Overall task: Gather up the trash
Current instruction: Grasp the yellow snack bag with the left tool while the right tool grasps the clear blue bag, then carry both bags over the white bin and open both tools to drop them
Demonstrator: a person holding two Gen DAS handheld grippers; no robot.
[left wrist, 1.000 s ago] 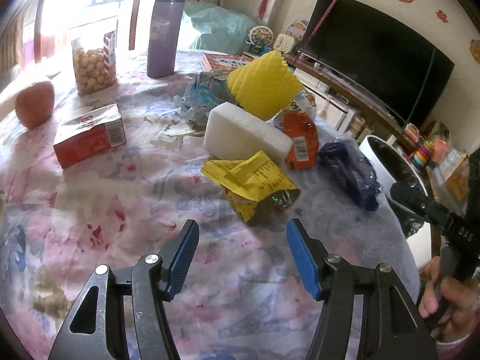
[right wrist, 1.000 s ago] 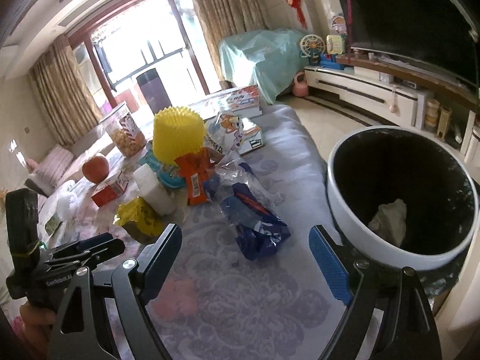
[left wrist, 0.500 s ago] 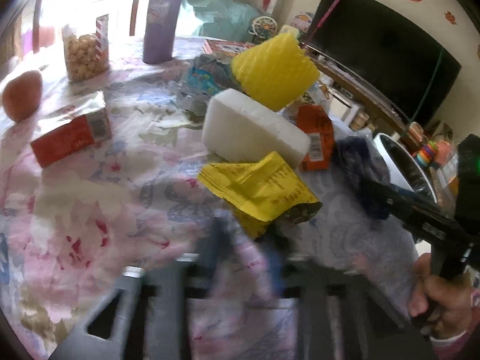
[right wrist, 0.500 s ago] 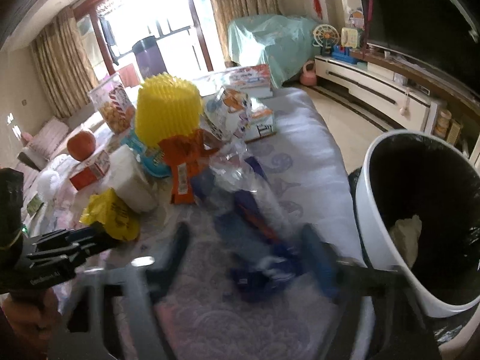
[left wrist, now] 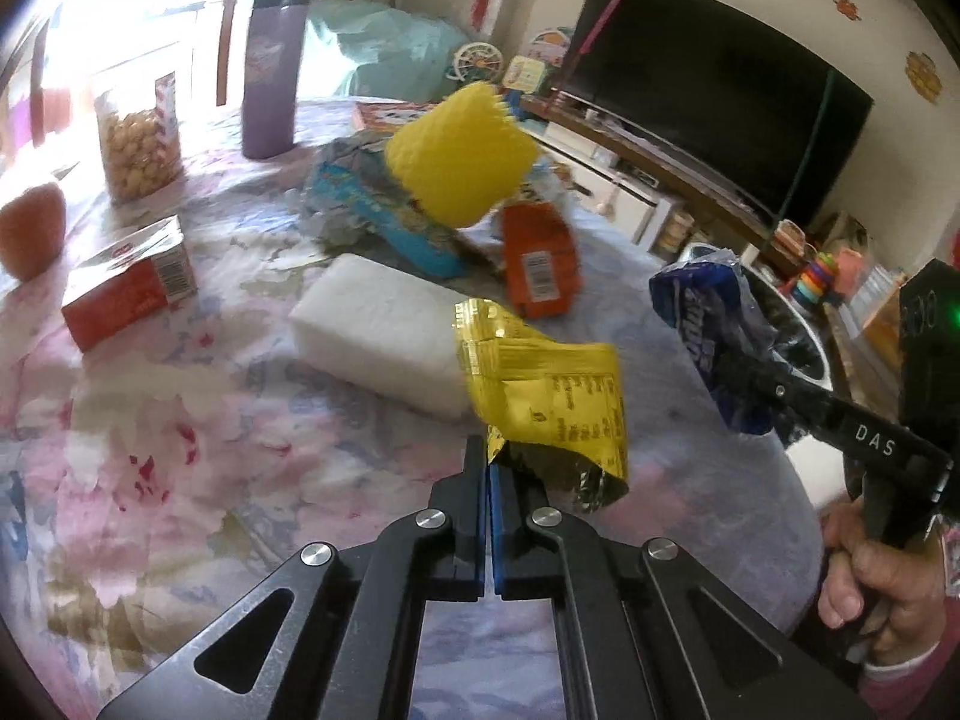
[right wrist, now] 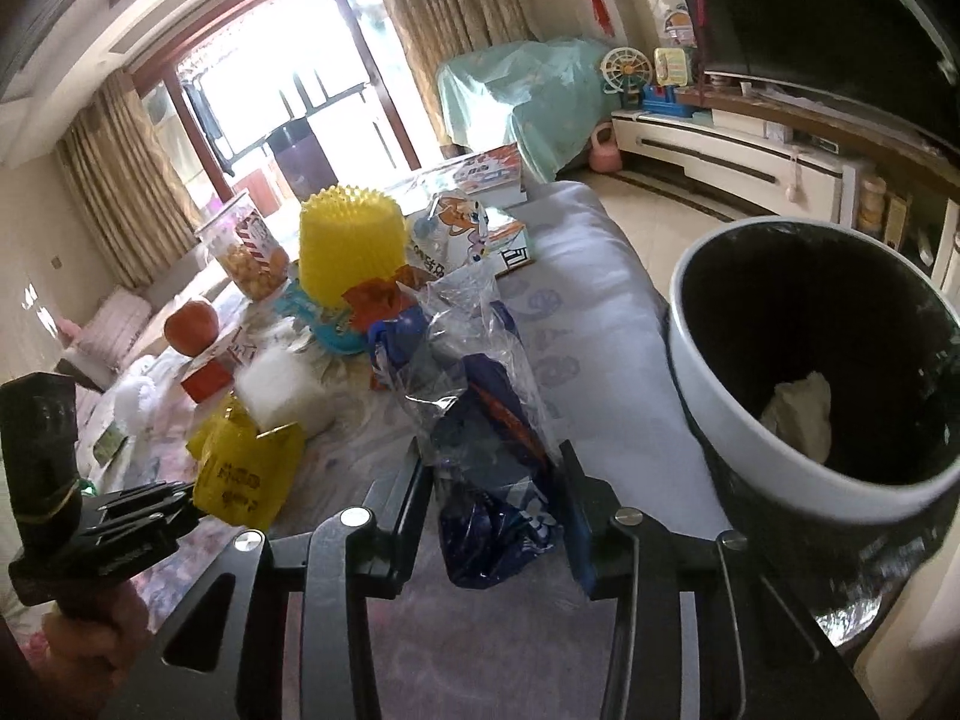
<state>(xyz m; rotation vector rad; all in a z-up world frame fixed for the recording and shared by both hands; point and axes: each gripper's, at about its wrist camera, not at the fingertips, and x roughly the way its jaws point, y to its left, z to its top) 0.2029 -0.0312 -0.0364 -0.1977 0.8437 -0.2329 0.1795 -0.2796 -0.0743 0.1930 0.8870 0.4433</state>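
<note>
Left hand-held gripper [left wrist: 487,468] pinches a yellow wrapper [left wrist: 552,390] above the desk [left wrist: 180,450]; the right hand-held gripper [right wrist: 498,474] is closing on a blue bag [right wrist: 480,480]. Both should swing squarely over the bin [right wrist: 750,420] before release.

apple [left wrist: 30,228] cut by left edge
</note>
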